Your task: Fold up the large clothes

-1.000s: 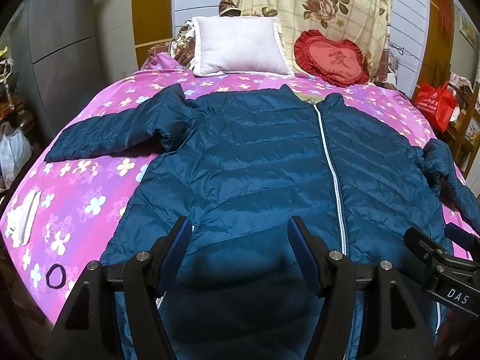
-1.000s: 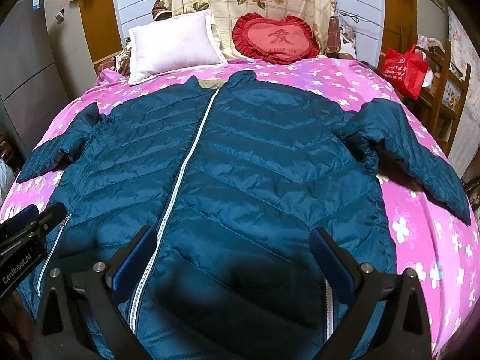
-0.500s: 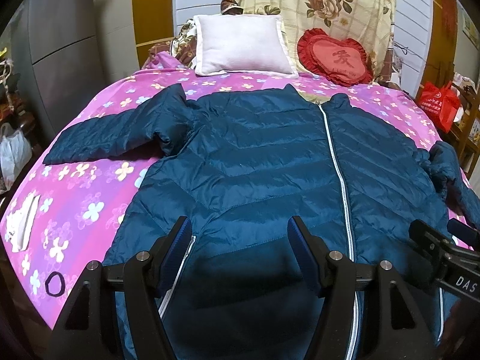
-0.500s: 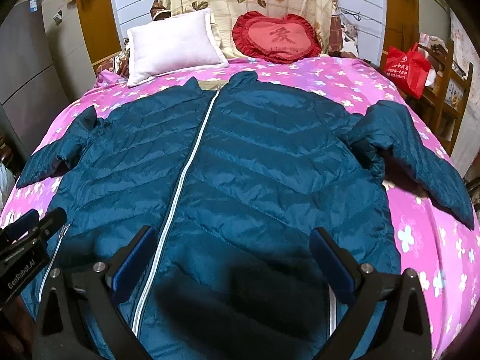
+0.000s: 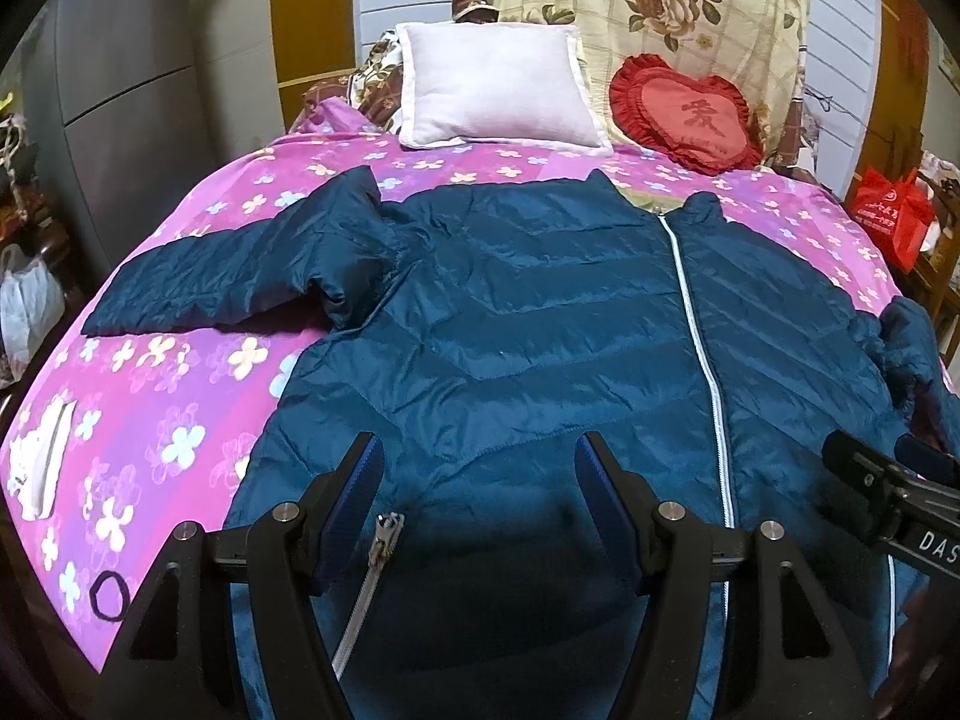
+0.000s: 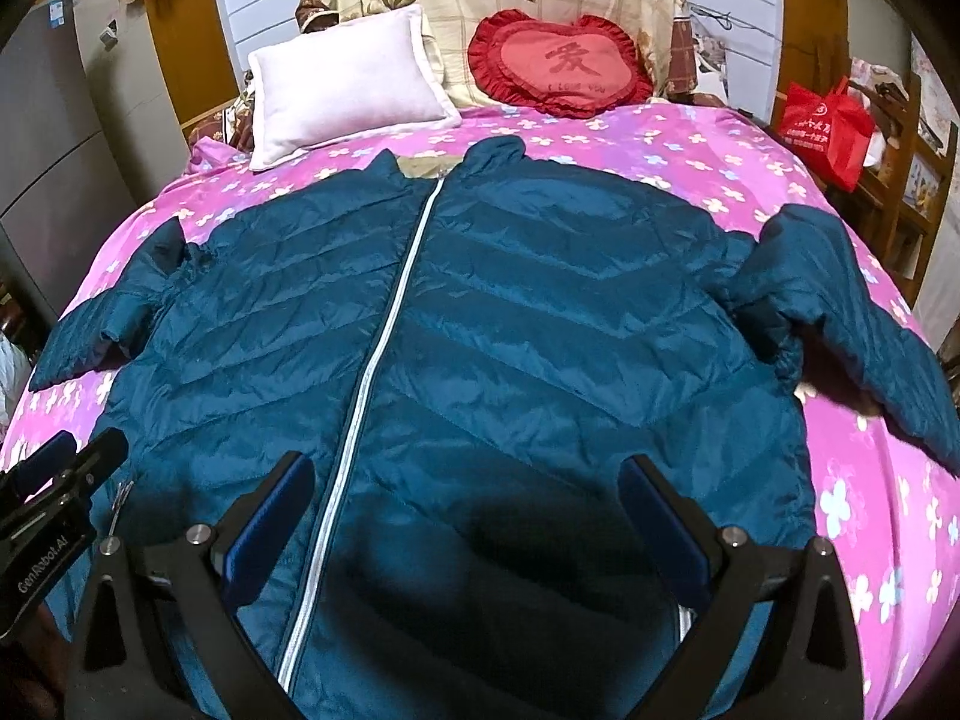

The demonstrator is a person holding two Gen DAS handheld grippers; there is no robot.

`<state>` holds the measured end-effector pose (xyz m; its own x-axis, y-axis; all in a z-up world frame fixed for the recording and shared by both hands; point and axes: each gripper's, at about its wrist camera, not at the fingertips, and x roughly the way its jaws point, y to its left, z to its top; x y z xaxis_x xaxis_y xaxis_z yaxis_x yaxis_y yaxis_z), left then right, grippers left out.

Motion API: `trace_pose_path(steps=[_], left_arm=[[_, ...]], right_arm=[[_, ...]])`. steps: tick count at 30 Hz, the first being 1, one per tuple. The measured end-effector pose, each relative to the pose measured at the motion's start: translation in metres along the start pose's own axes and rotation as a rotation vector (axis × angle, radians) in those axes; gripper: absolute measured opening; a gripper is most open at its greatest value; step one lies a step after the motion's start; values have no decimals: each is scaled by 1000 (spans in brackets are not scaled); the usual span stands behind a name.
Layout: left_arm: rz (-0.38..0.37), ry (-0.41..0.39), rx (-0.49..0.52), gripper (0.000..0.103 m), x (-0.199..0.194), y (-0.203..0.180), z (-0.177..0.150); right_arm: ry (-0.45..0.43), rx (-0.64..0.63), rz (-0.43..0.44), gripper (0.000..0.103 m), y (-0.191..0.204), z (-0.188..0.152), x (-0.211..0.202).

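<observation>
My left claw [image 5: 480, 474] is wide open, with nothing between its blue pads. It hangs over the bottom part of the puffy blue jacket [image 5: 540, 324], tipped down toward it. A little silver pocket zipper [image 5: 384, 531] lies just under the left finger. My right claw [image 6: 465, 501] is wide open too and holds nothing. It points down at the bottom of the same jacket, with the long white front zipper [image 6: 384, 348] running up past its left finger. The two claws are side by side, and each one shows at the edge of the other's view.

The jacket lies flat on the bed, zipped up, both sleeves spread out to the sides. The bed has a pink sheet with flowers [image 5: 180, 360]. A black hair tie [image 5: 110, 595] lies near the sheet's close edge. Farther back a white pillow [image 5: 492, 87] and a red heart cushion [image 6: 558, 63] lean at the head of the bed. A red bag [image 6: 825, 129] sits off to the right side.
</observation>
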<state>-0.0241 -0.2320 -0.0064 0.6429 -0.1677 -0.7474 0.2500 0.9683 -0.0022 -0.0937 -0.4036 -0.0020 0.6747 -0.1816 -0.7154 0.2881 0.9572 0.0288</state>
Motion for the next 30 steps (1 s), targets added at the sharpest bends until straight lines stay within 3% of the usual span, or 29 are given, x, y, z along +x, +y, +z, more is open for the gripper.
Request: trace_pose_path(steps=[19,25,30], left_arm=[[39,24,-29,46,39,40,33],[-8,34,-127,46,43,90,48],[62,30,-232,46,47,160,61]], right_arm=[[46,44,59,103,16,34,53],[62,31,61,103,26,39,69],[80,12,74,103,34,38,77]])
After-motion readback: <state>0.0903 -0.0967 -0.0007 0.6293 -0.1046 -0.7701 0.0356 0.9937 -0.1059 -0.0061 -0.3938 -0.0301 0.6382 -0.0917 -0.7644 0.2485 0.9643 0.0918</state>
